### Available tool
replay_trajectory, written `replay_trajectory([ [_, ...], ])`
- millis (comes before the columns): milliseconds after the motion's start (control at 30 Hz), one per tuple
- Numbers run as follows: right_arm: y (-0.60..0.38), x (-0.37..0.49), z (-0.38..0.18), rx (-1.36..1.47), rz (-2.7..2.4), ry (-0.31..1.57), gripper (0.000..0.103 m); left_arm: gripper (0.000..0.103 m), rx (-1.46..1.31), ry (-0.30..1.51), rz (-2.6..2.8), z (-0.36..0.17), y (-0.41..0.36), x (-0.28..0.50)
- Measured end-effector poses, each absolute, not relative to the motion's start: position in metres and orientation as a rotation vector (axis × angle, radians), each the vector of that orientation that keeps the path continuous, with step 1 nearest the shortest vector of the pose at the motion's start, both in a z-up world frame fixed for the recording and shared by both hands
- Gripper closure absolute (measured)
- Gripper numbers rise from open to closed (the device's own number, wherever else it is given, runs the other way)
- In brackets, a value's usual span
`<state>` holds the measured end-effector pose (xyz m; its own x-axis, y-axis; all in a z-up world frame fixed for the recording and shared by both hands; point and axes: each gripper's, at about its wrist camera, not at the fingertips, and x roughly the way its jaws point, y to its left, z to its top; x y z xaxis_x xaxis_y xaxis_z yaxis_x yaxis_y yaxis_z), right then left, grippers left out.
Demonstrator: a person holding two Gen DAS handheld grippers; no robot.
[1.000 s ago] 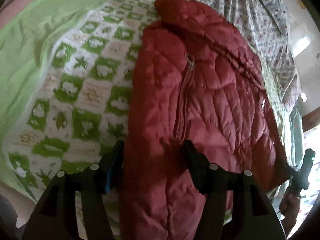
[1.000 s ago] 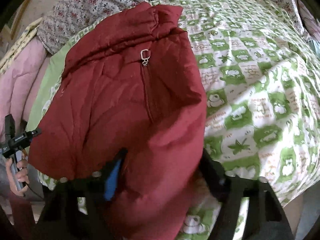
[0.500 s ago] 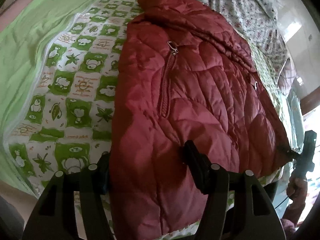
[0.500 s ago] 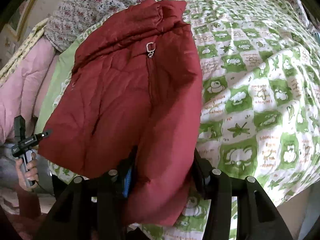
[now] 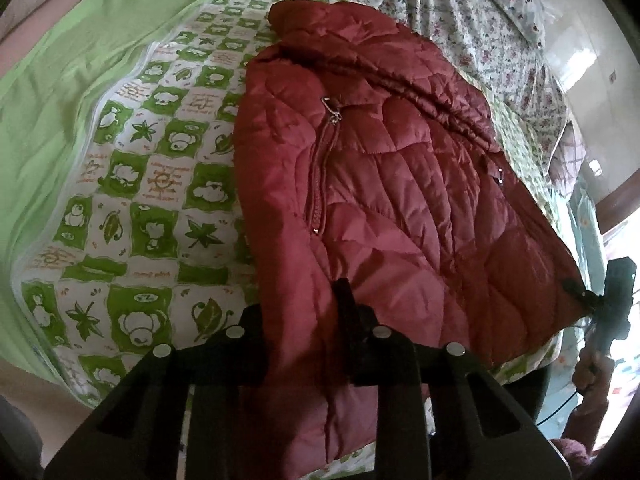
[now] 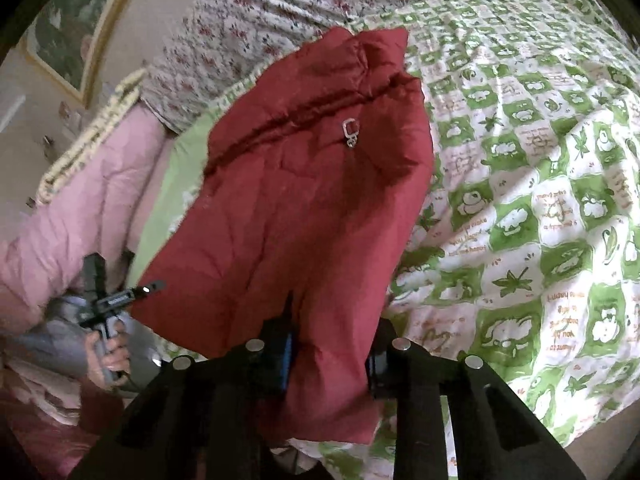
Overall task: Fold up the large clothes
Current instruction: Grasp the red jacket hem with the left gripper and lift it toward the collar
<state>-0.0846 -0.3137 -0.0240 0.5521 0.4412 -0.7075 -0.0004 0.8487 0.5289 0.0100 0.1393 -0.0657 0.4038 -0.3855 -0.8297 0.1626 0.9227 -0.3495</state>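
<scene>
A dark red quilted puffer jacket [image 5: 392,168] lies zipped on the bed, collar at the far end and hem at the near edge; it also shows in the right wrist view [image 6: 304,200]. My left gripper [image 5: 304,320] is shut on the jacket's hem at its left corner. My right gripper [image 6: 332,336] is shut on the hem at the right corner. Each gripper shows in the other's view, the right one [image 5: 612,300] and the left one [image 6: 108,300], at the jacket's far corners. A silver zipper pull [image 6: 350,132] hangs below the collar.
The bed carries a green and white checked quilt [image 6: 520,208], a plain green sheet [image 5: 60,92] at the left and a floral sheet [image 5: 480,20] at the head. A pink quilted blanket [image 6: 80,216] lies beside the bed. The bed's near edge runs just under my grippers.
Both grippers have closed tighter on the hem and drawn it toward the near edge of the bed. The jacket has stretched out flatter and longer over the quilt.
</scene>
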Motion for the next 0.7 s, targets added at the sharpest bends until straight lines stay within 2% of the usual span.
replay_trajectory([
  [200, -0.310, -0.077, -0.018, 0.469, 0.299, 0.995, 0.077, 0.079, -0.230, 1.115, -0.353, -0.065, 0.138, 0.007],
  [367, -0.303, -0.075, -0.026, 0.434, 0.248, 1.020, 0.065, 0.079, -0.206, 1.145, -0.384, -0.071, 0.137, 0.011],
  [467, -0.302, -0.075, -0.035, 0.431, 0.205, 1.043, 0.062, 0.079, -0.191, 1.138, -0.401, -0.071, 0.136, 0.009],
  [533, -0.300, -0.077, -0.038, 0.410, 0.187, 1.054, 0.063, 0.081, -0.177, 1.122, -0.400, -0.071, 0.136, 0.006],
  [600, -0.301, -0.081, -0.032, 0.413, 0.190, 1.026, 0.073, 0.085, -0.175, 1.098, -0.402, -0.068, 0.136, 0.003],
  [700, -0.304, -0.087, -0.020, 0.448, 0.210, 0.967, 0.078, 0.089, -0.179, 1.051, -0.407, -0.060, 0.136, -0.002],
])
